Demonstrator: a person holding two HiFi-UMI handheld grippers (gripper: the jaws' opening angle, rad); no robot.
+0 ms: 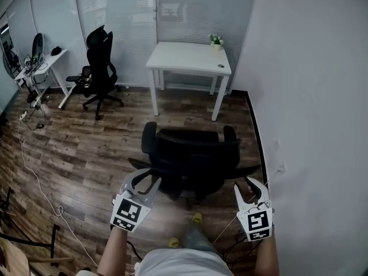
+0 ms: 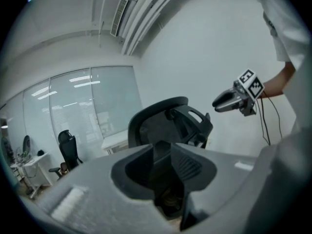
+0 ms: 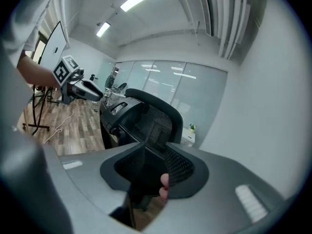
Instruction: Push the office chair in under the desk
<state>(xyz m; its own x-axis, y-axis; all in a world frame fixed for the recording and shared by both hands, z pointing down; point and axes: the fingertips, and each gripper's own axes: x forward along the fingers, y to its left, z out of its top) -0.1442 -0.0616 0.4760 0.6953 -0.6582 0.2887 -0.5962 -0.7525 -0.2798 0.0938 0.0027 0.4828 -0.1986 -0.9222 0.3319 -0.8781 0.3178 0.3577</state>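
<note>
Your left gripper [image 1: 144,180] and right gripper [image 1: 248,184] are lowest in the head view, one on each side of the chair's backrest, both pointing forward.

Left: jaws partly apart with nothing between them. Its own view puts the backrest ahead of the tips, not in the gap. In the head view the tips are just beside the backrest's left edge; I can't tell if they touch.

Right: jaws wide apart, also empty. The mesh back is ahead of them, and the tips are near the backrest's right edge.

Scene:
- The brown wood-plank floor [image 1: 86,148] fills most of the frame.
- A plain white wall [image 1: 310,96] runs down your right.
- The white rectangular desk [image 1: 190,56] stands at the far end, beside that wall.
- The black mesh-backed office chair [image 1: 192,154] sits between you and the desk, seat toward it and back toward you. It is apart from the desk and not under it, with its base legs sticking out both sides.
- A second black office chair [image 1: 100,68] is far left, beside a cluttered white side table [image 1: 49,62].
- A thin white cable [image 1: 34,177] trails across the floor on the left.
- A small potted plant [image 1: 216,41] sits on the desk's back right corner.
</note>
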